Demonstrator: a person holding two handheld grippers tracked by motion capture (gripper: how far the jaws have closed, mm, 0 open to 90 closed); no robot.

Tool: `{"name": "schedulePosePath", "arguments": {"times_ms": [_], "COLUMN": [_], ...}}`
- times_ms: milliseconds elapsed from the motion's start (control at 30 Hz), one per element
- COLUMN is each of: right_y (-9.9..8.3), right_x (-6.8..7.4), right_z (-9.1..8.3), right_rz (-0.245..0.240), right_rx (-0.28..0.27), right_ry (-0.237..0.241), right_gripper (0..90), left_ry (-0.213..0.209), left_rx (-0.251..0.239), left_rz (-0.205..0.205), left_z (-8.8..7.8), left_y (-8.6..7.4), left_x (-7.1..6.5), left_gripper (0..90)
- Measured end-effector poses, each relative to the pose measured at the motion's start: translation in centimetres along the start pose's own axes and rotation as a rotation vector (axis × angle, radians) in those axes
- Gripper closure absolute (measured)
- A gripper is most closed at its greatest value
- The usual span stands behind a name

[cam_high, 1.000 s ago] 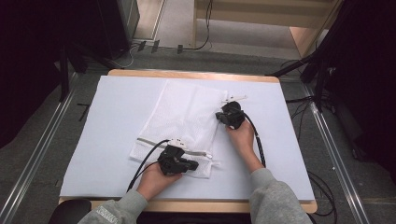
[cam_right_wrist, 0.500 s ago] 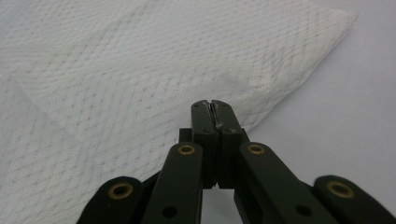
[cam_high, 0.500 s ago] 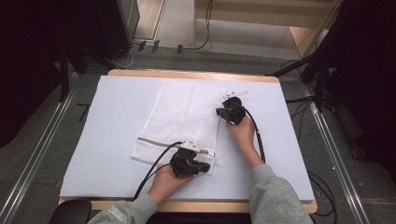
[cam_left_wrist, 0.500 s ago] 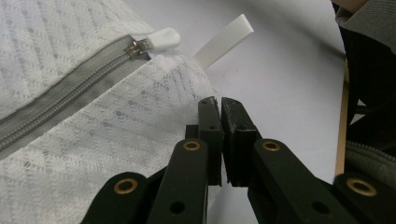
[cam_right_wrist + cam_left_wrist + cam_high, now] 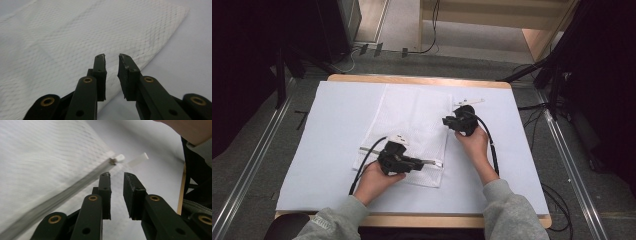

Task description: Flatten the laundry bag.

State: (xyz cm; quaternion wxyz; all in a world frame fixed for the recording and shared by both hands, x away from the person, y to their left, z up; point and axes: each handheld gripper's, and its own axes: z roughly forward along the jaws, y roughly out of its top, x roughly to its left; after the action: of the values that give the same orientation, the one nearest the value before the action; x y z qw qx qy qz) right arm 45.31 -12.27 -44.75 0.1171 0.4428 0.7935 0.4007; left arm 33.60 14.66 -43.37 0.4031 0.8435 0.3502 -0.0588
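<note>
no text or label seems legible on anything here.

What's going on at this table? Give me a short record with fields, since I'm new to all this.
Surface: table covered by a white sheet
Item: white mesh bag lying flat, zip along its near edge
Zip pull: white tab at the zip's end, beyond the jaw tips
Left gripper: held by a hand over the zip edge, jaws just opened, nothing between them
Right gripper: at the bag's right edge, jaws just opened, nothing between them
Person: grey sleeves, one gripper in each hand
</note>
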Motion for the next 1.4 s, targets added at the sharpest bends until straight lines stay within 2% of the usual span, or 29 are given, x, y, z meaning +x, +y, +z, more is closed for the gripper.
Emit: {"name": "schedulePosePath", "arguments": {"times_ms": [167, 300, 467, 700, 800, 1000, 1133, 1233, 1300, 1400], "right_y": [-0.9, -2.2, -3.8, -5.8, -6.4, -6.7, -6.8, -6.9, -6.9, -6.9], "right_x": [1.4, 2.7, 3.3, 4.3, 4.5, 5.0, 5.0, 5.1, 5.2, 5.2], "right_z": [-2.2, -3.7, -5.0, -5.5, -5.6, -5.3, -5.0, -4.3, -3.8, -3.2], "right_rz": [-0.016, -0.046, -0.037, -0.035, -0.029, -0.026, -0.027, -0.022, -0.029, -0.026], "right_rx": [-0.020, -0.021, -0.018, 0.009, 0.013, 0.017, 0.013, 0.029, 0.042, 0.045], "right_ry": [0.041, 0.056, 0.076, 0.074, 0.073, 0.070, 0.066, 0.065, 0.065, 0.060], "right_gripper": [71.8, 69.3, 66.9, 59.5, 57.8, 55.2, 53.6, 52.2, 51.2, 50.8], "left_ry": [0.055, 0.092, 0.116, 0.193, 0.237, 0.297, 0.319, 0.320, 0.326, 0.318], "left_rx": [-0.004, -0.021, -0.027, -0.043, -0.025, -0.021, -0.007, -0.003, 0.008, -0.002], "left_rz": [0.004, -0.021, -0.062, -0.109, -0.120, -0.137, -0.150, -0.170, -0.173, -0.159], "left_z": [-2.9, -4.9, -6.4, -8.2, -8.4, -8.4, -8.1, -7.8, -7.6, -7.4], "left_y": [0.1, 0.0, -0.4, -0.8, -1.0, -1.2, -1.5, -1.8, -1.9, -1.9], "left_x": [2.1, 4.1, 6.6, 9.6, 10.7, 12.4, 13.2, 13.8, 14.0, 13.9], "left_gripper": [71.5, 68.1, 64.9, 59.0, 57.5, 55.1, 53.7, 53.2, 53.1, 54.0]}}
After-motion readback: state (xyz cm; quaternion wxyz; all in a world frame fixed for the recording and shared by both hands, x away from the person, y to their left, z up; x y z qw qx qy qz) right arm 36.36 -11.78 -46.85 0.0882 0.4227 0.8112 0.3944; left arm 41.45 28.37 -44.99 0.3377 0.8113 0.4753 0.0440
